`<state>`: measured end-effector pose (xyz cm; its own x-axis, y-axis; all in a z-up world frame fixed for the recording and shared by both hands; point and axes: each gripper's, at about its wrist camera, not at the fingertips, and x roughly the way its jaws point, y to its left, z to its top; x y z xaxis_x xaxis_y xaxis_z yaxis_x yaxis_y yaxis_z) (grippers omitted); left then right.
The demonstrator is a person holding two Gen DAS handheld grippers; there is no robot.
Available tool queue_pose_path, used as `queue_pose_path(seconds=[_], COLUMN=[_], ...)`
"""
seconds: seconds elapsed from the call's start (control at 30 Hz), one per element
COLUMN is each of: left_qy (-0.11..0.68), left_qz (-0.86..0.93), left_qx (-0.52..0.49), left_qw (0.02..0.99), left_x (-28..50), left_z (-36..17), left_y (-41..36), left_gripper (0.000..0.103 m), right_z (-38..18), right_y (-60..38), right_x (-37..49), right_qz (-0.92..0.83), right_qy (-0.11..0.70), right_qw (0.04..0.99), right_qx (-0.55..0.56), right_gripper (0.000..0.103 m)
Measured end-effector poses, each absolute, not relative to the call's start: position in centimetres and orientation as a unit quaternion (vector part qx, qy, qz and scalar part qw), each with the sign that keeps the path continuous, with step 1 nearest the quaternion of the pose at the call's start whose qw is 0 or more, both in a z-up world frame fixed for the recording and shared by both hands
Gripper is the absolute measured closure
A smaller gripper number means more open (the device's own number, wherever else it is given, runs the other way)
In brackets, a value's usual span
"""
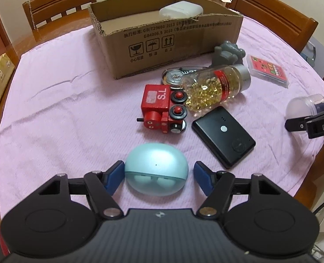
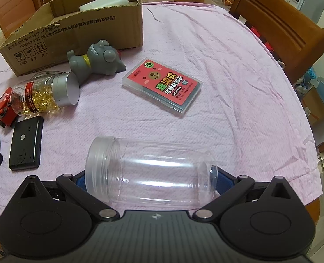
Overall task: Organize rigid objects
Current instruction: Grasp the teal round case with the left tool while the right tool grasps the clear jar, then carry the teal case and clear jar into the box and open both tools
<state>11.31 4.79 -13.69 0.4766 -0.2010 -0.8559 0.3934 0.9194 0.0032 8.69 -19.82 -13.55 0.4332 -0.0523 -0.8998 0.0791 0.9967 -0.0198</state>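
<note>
My left gripper (image 1: 158,177) is open with its blue fingers on either side of a light blue earbud case (image 1: 156,168) on the pink cloth; the left pad touches it, the right pad stands apart. My right gripper (image 2: 149,180) spans a clear empty jar (image 2: 148,173) lying sideways, one finger at each end; it also shows in the left wrist view (image 1: 302,107). An open cardboard box (image 1: 162,41) stands at the far side with a white case (image 1: 180,11) inside.
A red toy train (image 1: 162,109), a capsule bottle (image 1: 214,87), a black device (image 1: 223,135), a grey toy dog (image 2: 96,62) and a pink card box (image 2: 162,87) lie on the cloth. Wooden chairs (image 2: 278,28) surround the table.
</note>
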Motion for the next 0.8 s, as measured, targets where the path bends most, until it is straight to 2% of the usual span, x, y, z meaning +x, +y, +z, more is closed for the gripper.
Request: queue_pose_path(seconds=[0.27,0.4,0.5,0.8], left_qy=[0.483,0.485,0.485,0.489], left_qz=[-0.162,-0.160,-0.161,-0.168], left_qx=[0.094,0.094,0.094,0.105], left_qw=[0.855,0.855,0.855,0.850], left_x=[11.3,11.4,11.4,11.7], left_z=[-13.4,-13.4,-13.4,-13.2], left_y=[4.9,4.8,4.9,4.9], left_gripper=[0.042,0.042,0.043,0.043], right_z=[-12.5,-12.1,-11.8,-11.3], right_y=[-19.6,-19.1,-19.0,-18.8], right_x=[8.9,9.0,9.1,9.5], right_qz=[-0.048,-0.049,-0.048,-0.031], right_qy=[0.523,0.521,0.524,0.529], right_qw=[0.851,0.852,0.850,0.848], right_qx=[0.020,0.009,0.007,-0.009], right_gripper=[0.000,0.001,0.008,0.008])
